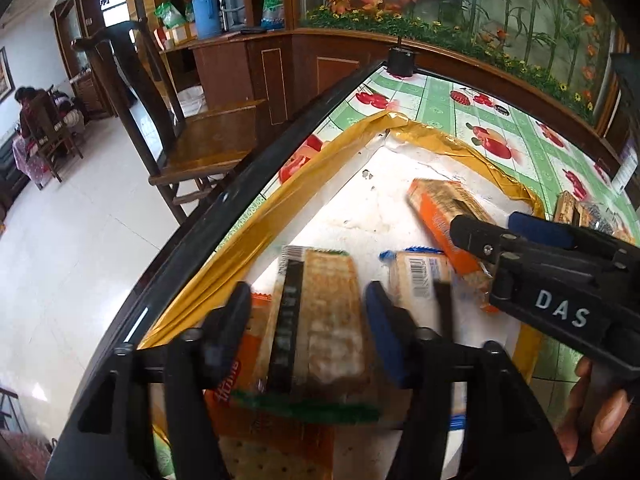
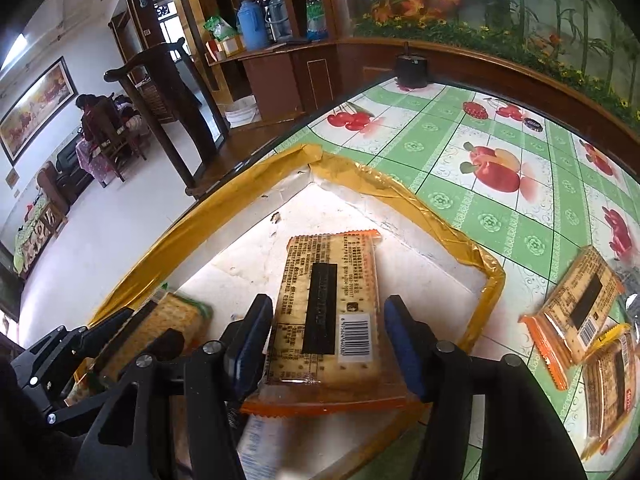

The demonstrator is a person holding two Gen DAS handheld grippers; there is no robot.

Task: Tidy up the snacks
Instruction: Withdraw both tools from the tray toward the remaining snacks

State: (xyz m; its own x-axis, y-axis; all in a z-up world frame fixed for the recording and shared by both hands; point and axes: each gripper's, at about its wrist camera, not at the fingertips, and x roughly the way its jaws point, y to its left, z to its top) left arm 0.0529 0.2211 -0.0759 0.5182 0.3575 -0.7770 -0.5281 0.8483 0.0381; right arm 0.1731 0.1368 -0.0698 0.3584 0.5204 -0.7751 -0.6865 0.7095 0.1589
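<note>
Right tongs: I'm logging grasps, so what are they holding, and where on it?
The right tongs straddle the long sides of an orange-edged cracker pack near its barcode end, above the white tray; actual contact cannot be told.

I see glossy plastic wrappers on the cracker packs (image 2: 328,312), shiny crinkled tape (image 2: 400,190) edging a scuffed matt white tray (image 2: 248,264), a smooth printed tabletop (image 2: 480,140) cover, and polished wood at ten o'clock

Orange-edged cracker pack (image 2: 332,312) between claw (image 2: 326,344) fingers

Left claw (image 1: 308,320) spread wide, right claw (image 2: 328,340) likewise, both angled downward.
</note>
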